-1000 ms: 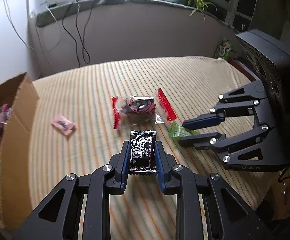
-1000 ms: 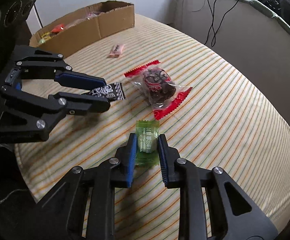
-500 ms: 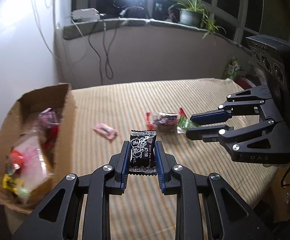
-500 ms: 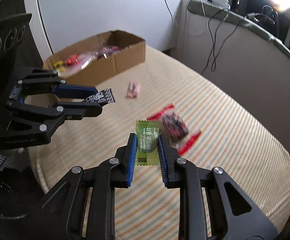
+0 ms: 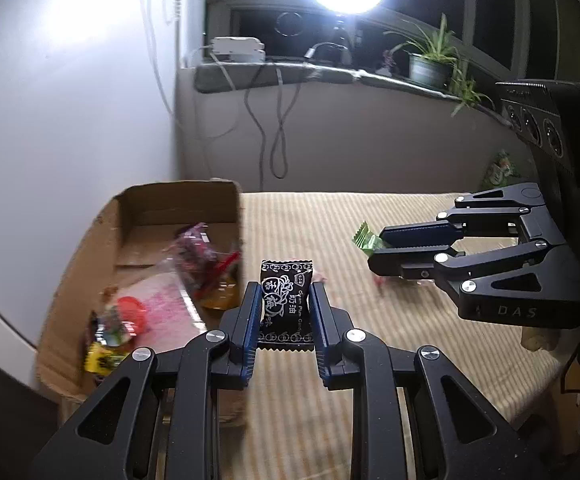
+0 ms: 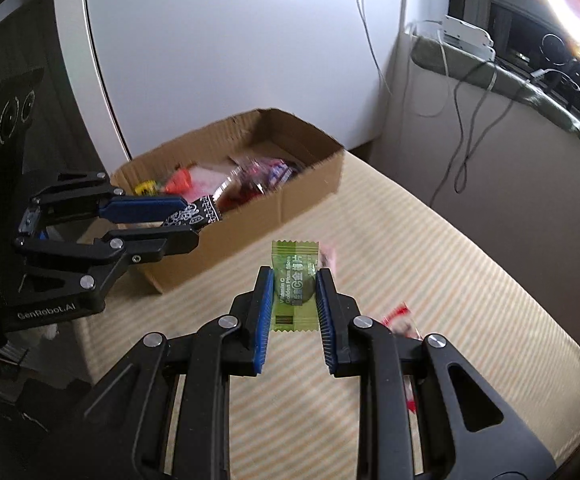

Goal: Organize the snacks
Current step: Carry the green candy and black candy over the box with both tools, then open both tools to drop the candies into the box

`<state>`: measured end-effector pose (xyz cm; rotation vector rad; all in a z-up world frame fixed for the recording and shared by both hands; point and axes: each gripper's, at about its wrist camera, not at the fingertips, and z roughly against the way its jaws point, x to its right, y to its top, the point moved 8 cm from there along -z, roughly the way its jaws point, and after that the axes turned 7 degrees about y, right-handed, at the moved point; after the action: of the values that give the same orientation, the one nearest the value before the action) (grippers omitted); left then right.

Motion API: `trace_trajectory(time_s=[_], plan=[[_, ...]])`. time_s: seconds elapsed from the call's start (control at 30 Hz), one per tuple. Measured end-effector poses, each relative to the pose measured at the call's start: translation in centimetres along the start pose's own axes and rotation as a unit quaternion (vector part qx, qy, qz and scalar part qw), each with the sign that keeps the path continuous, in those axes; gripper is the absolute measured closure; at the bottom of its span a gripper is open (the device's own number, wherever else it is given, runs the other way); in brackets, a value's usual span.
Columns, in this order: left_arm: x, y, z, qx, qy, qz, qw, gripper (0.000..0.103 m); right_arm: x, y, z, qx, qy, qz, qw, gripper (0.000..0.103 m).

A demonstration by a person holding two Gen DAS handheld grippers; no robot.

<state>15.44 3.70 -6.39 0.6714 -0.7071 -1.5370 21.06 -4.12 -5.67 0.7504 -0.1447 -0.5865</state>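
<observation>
A black plum candy [image 5: 286, 306] sits pinched between the narrowed jaws of the left gripper [image 5: 284, 304], held up beside the open cardboard box [image 5: 178, 204] of snacks. The right gripper [image 6: 293, 292] clamps a green candy [image 6: 293, 286] above the striped tabletop [image 6: 430, 264]. Only the left view shows the potted plant [image 5: 430, 60]; only the right view shows a red-edged packet [image 6: 400, 320] lying under its fingers.

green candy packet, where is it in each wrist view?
Left wrist view: green candy packet at right of centre, clamped in the right gripper, above the striped cloth.
Right wrist view: centre, upright in that same gripper.
Shared landmark: cardboard box of snacks.
</observation>
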Motion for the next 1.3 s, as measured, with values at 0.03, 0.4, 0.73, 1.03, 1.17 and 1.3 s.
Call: trace_trajectory(time_s=[0.03,0.4,0.73,1.03,1.17,1.3], plan=[[-0.5,0.0,0.0,0.001,0.004,0.004,1.0000,0.081,-0.4,0.6,-0.4,0.002,0.002,0.001,1.000,0.081],[-5.5,0.5,-0.5,0.003,0.042,0.036,0.9985,0.081,-2.4,5.2,-4.6,0.008,0.024,0.015,1.000,0.081],[-7.9,0.3,-1.7,-0.004,0.059,0.051,0.9969,0.081,-2.9,7.6,-8.3,0.001,0.045,0.013,0.999,0.081],[-9.0,0.2,-2.5,-0.012,0.067,0.056,0.9961,0.081,-3.0,8.5,-11.0,-0.012,0.053,0.019,0.998,0.081],[-9.3,0.0,-2.7,-0.015,0.070,0.057,0.9958,0.081,-2.7,8.4,-11.8,-0.017,0.053,0.015,0.998,0.081],[-9.5,0.0,-2.7,-0.015,0.073,0.057,0.9956,0.080,-2.7,8.4,-12.0,-0.019,0.054,0.013,0.998,0.081]])
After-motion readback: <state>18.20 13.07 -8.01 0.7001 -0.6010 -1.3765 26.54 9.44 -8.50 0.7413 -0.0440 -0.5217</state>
